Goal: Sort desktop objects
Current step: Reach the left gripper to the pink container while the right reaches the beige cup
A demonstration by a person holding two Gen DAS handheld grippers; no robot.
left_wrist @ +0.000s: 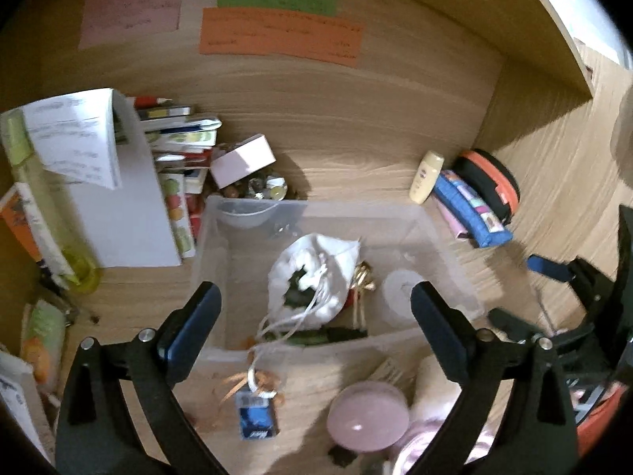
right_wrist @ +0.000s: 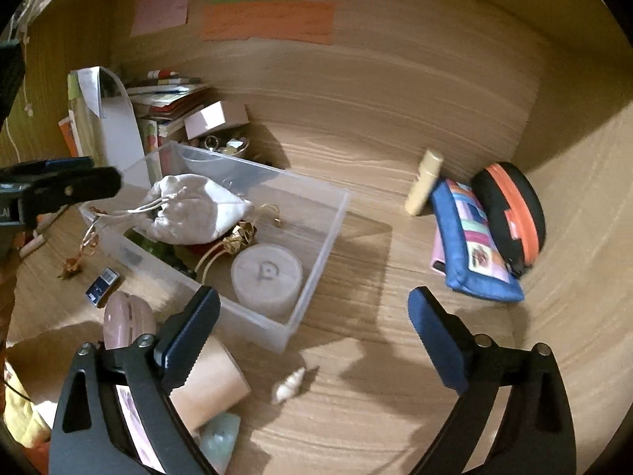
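A clear plastic bin (left_wrist: 431,217) (right_wrist: 316,293) stands mid-desk. In it lie a white drawstring pouch (left_wrist: 312,277) (right_wrist: 194,209), gold ribbon (left_wrist: 362,277) (right_wrist: 239,237) and a round frosted container (left_wrist: 399,293) (right_wrist: 269,277). My left gripper (left_wrist: 316,312) is open and empty, hovering above the bin's near side. My right gripper (right_wrist: 314,316) is open and empty over the desk, right of the bin. In front of the bin lie a small blue box (left_wrist: 255,415) (right_wrist: 102,283), a pink round case (left_wrist: 368,415) (right_wrist: 126,316) and a small seashell (right_wrist: 290,384).
A blue patchwork pouch (left_wrist: 470,209) (right_wrist: 474,245), an orange-black case (left_wrist: 490,182) (right_wrist: 510,213) and a cream bottle (left_wrist: 425,176) (right_wrist: 423,182) lie at the right. Books (left_wrist: 178,146) (right_wrist: 166,99), papers and a pink box (left_wrist: 241,160) (right_wrist: 215,118) stand at back left. A tan cylinder (right_wrist: 209,388) lies near my right gripper.
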